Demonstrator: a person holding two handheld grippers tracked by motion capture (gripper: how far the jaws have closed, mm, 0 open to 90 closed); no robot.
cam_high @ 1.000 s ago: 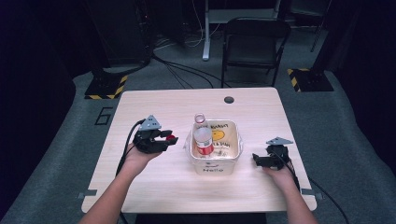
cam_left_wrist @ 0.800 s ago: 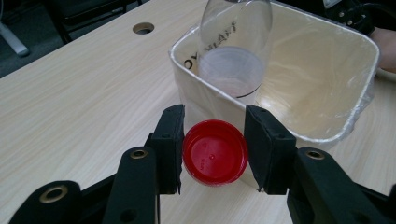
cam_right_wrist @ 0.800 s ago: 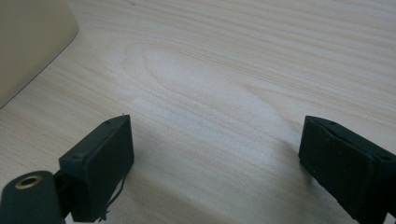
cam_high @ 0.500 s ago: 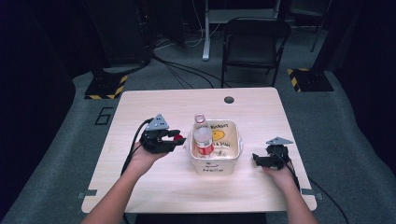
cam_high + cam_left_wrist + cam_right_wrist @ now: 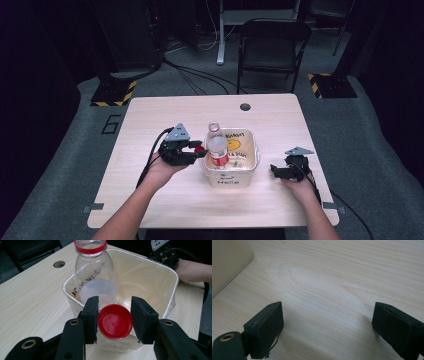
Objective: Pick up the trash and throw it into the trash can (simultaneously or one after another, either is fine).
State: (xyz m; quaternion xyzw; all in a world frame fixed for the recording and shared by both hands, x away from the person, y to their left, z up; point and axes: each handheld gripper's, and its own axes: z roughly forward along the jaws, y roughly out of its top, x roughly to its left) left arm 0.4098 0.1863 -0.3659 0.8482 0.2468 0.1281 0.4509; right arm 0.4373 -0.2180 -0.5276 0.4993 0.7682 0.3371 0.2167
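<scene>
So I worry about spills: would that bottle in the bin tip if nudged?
Probably easily. The bottle looks clear and empty, so likely light, and it's tall and uncapped. The bin wall may catch it.

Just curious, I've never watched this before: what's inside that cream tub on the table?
An uncapped clear plastic bottle with a red neck ring stands inside the cream tub. Its red cap is held in the left gripper. The bottle covers part of the tub's floor.

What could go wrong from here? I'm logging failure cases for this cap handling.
The left gripper pinches the red cap only by its edges, right at the bin rim, so it could slip and drop. The open bottle stands close ahead; a nudge might tip it inside the bin.
</scene>
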